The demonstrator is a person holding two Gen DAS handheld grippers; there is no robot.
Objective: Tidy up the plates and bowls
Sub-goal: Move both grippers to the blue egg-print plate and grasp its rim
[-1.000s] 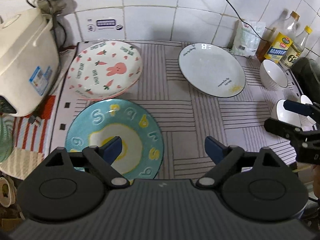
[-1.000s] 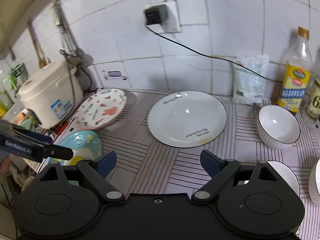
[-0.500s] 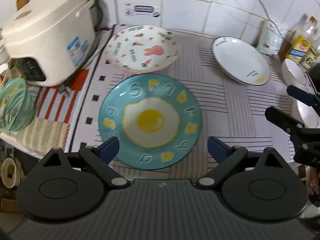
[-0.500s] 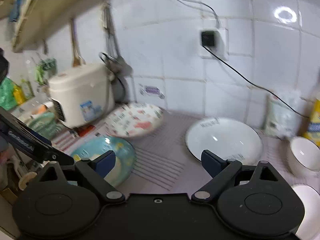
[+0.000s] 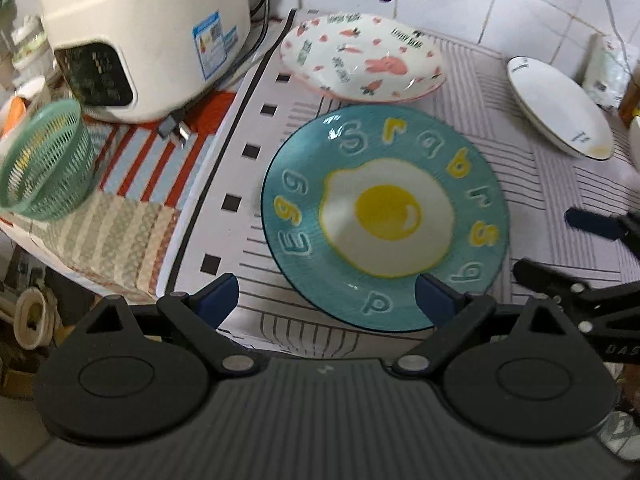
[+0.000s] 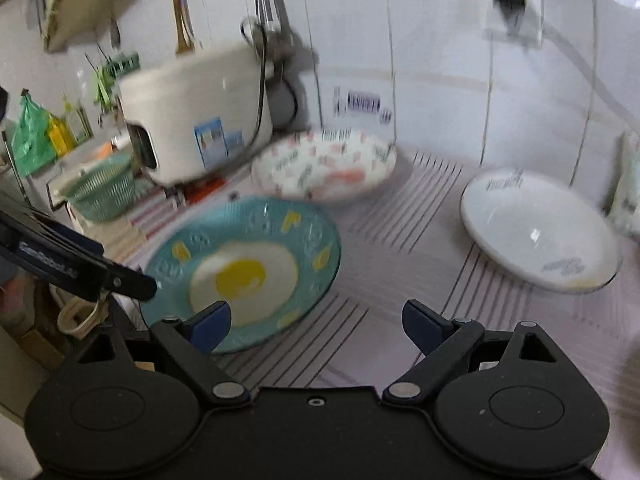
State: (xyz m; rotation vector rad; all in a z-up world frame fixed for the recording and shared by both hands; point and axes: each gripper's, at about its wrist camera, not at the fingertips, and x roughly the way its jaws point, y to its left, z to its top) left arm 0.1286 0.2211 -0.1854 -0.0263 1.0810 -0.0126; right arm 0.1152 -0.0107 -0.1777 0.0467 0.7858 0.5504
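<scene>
**Both hand-held grippers open over plates on bench**

Bench point(image 5: 532, 196), striped mat on it, ahead of both. Rice cooker point(image 5: 144, 36) far ahead-left of the left hand-held gripper point(image 5: 326, 298), at the wall. Egg plate point(image 5: 384, 220), teal, flat on mat, right ahead of left hand-held gripper; near rim sits between its spread fingers, right fingertip point(image 5: 434, 298) over the rim, contact unclear. Carrot plate point(image 5: 362, 60) just beyond the egg plate. White plate point(image 5: 560, 106) ahead-right, well apart. Green basket point(image 5: 46, 160) ahead-left. Right hand-held gripper point(image 6: 316, 322) open, holding nothing, egg plate ahead-left of it, white plate ahead-right; view blurred.
</scene>
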